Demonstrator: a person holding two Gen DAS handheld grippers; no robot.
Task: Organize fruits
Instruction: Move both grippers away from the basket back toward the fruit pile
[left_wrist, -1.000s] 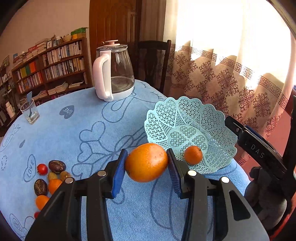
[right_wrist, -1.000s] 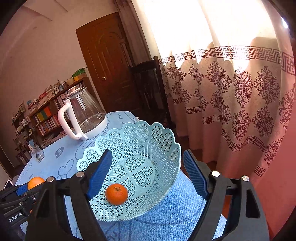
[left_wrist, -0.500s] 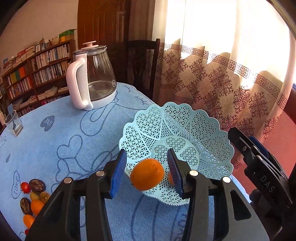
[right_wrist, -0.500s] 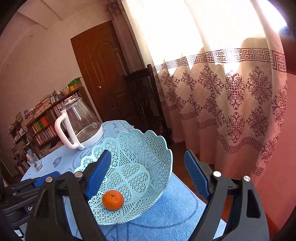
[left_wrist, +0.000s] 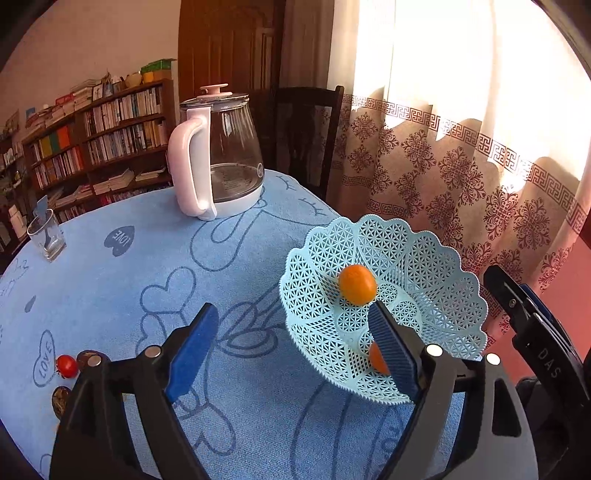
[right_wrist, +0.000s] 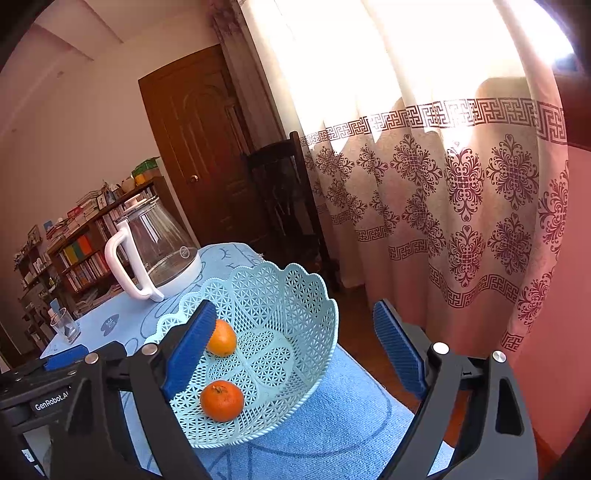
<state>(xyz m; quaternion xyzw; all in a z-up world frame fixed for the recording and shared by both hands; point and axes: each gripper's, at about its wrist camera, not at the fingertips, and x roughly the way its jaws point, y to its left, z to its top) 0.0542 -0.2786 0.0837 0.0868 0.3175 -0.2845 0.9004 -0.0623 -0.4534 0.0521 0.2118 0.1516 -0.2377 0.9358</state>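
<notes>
A light blue lattice basket (left_wrist: 436, 258) (right_wrist: 295, 295) sits at the table's right edge. An orange (left_wrist: 357, 284) (right_wrist: 221, 337) lies inside it, free of any grip. A second, smaller orange (right_wrist: 221, 401) lies lower in the basket, half hidden behind my left finger in the left wrist view (left_wrist: 377, 359). My left gripper (left_wrist: 291, 350) is open and empty, just left of the basket. My right gripper (right_wrist: 295, 354) is open and empty, over the basket's near side. A red tomato (left_wrist: 67, 365) and dark fruits (left_wrist: 88, 357) lie at the far left.
A glass kettle (left_wrist: 218, 155) with a white handle stands at the back of the blue tablecloth (left_wrist: 147, 266). A drinking glass (left_wrist: 46, 236) stands far left. A dark chair (left_wrist: 306, 140) and patterned curtain (left_wrist: 461, 158) are behind the table edge.
My left gripper opened and let go of the orange, which now lies in the basket. The left gripper has drawn back to the left. The right gripper stayed open.
</notes>
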